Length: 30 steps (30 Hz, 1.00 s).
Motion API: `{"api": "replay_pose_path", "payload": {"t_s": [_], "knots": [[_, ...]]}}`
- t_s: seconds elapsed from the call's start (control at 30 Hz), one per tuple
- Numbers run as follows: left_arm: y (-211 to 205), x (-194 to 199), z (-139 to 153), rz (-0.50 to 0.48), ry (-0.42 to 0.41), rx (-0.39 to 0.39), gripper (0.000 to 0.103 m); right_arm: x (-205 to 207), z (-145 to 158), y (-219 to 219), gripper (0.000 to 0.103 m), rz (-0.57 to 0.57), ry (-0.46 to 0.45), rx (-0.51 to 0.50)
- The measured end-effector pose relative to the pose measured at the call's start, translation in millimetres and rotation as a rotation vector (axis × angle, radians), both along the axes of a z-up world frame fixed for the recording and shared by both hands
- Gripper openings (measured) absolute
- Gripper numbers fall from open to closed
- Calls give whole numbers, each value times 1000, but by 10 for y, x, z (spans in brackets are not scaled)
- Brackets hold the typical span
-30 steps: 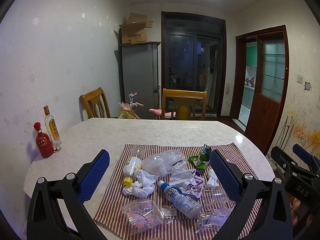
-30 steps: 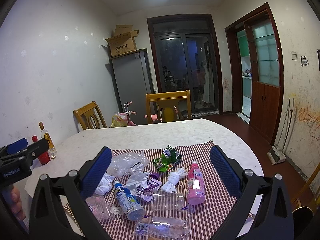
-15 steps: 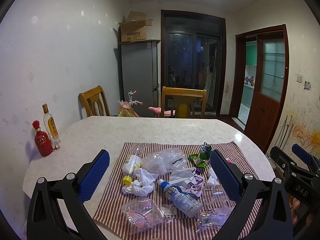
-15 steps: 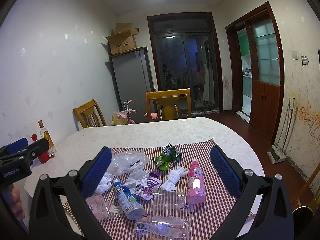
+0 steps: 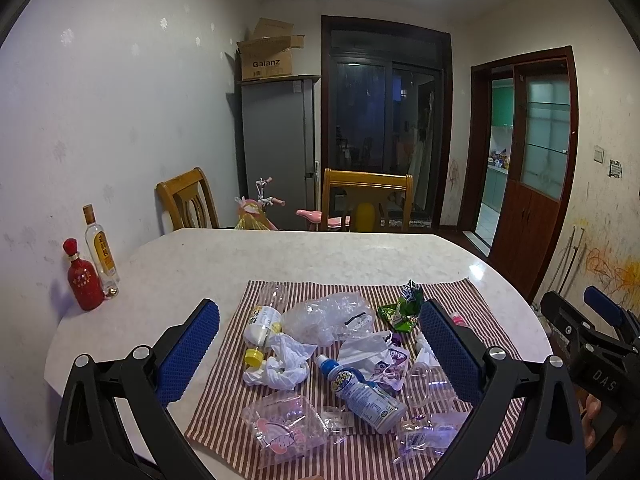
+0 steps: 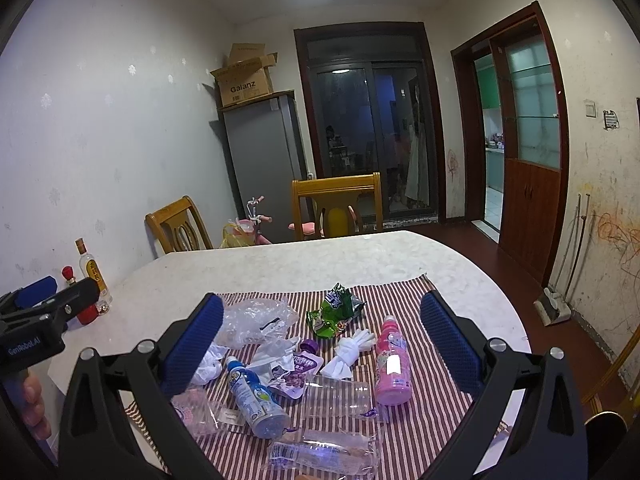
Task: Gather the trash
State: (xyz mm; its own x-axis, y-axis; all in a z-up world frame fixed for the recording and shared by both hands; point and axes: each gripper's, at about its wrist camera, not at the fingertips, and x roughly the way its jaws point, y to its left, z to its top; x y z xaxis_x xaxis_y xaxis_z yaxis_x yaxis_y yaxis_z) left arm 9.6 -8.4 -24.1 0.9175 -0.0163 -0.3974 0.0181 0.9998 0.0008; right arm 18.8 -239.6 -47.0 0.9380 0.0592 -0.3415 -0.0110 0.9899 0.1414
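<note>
Trash lies scattered on a red-striped cloth [image 5: 472, 292] [image 6: 424, 436] on the table: a blue-capped bottle [image 5: 362, 394] [image 6: 256, 394], a pink bottle [image 6: 393, 362], a green snack wrapper [image 5: 402, 308] [image 6: 334, 312], a crumpled clear bag [image 5: 328, 320] [image 6: 256, 320], white tissue [image 5: 282, 368] [image 6: 352, 350], a purple pouch [image 6: 298, 370] and clear plastic packs [image 5: 284, 426] [image 6: 324, 450]. My left gripper [image 5: 320, 352] hovers open above the cloth's near left part. My right gripper [image 6: 322, 344] hovers open over its near right part. Both hold nothing.
A red bottle [image 5: 82, 276] and a tall clear bottle [image 5: 100, 250] stand at the table's left edge by the wall. Two wooden chairs [image 5: 366, 196] [image 5: 186, 200] sit at the far side. The far half of the marble table [image 5: 320, 252] is bare.
Both views have shifted slightly, the scene sitting a little lower in the right one. The grippers stay open and the trash has not moved.
</note>
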Motion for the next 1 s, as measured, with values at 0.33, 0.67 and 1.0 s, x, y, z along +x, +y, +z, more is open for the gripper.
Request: {"api": "replay_pose_path", "payload": {"t_s": [0.33,0.67,1.0], "knots": [[-7,19,-16,1,3,2,97,6,-8,1,99,0,2,1],[-9,18,-22,1,6,2,97,20,-54,16,99,2,8,0],[-2,105,-76,-4,30,2,97,102,-89,49,99,6,33,0]]}}
